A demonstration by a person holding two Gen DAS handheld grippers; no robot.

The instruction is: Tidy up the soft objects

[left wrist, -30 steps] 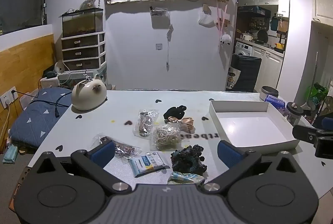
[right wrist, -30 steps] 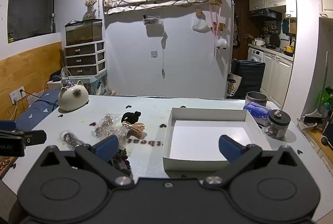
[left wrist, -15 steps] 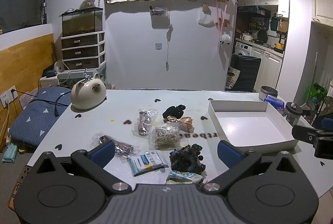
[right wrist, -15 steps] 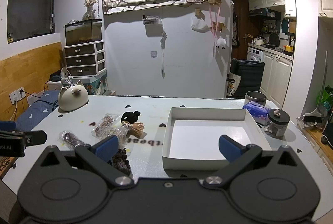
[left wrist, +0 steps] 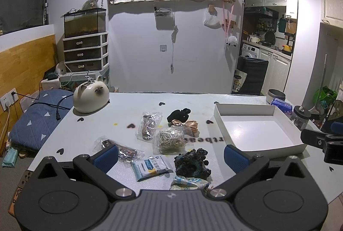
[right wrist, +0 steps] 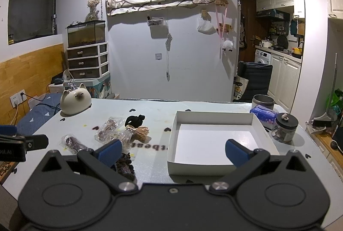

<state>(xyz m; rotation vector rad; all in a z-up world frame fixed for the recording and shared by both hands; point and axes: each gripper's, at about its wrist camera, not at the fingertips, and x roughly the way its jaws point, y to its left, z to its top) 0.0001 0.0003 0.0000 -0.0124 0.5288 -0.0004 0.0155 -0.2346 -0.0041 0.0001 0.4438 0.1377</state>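
Observation:
Several soft items lie on the white table (left wrist: 133, 110): a dark fuzzy scrunchie (left wrist: 191, 163), a light patterned scrunchie (left wrist: 188, 182), a black scrunchie (left wrist: 179, 114), a tan ribbon one (left wrist: 188, 124), and clear bags of hair ties (left wrist: 170, 139). An empty white tray (left wrist: 253, 130) stands to the right, also in the right wrist view (right wrist: 216, 138). My left gripper (left wrist: 170, 155) is open above the near scrunchies. My right gripper (right wrist: 173, 150) is open over the tray's near left corner.
A cream cat-shaped holder (left wrist: 90, 98) sits at the table's far left. A tin (right wrist: 262, 101), a tissue pack (right wrist: 264, 116) and a glass jar (right wrist: 286, 128) stand right of the tray. A wipes packet (left wrist: 151, 167) lies near the left gripper.
Both grippers have drifted very slightly; nothing on the table has moved and neither gripper has taken hold of anything.

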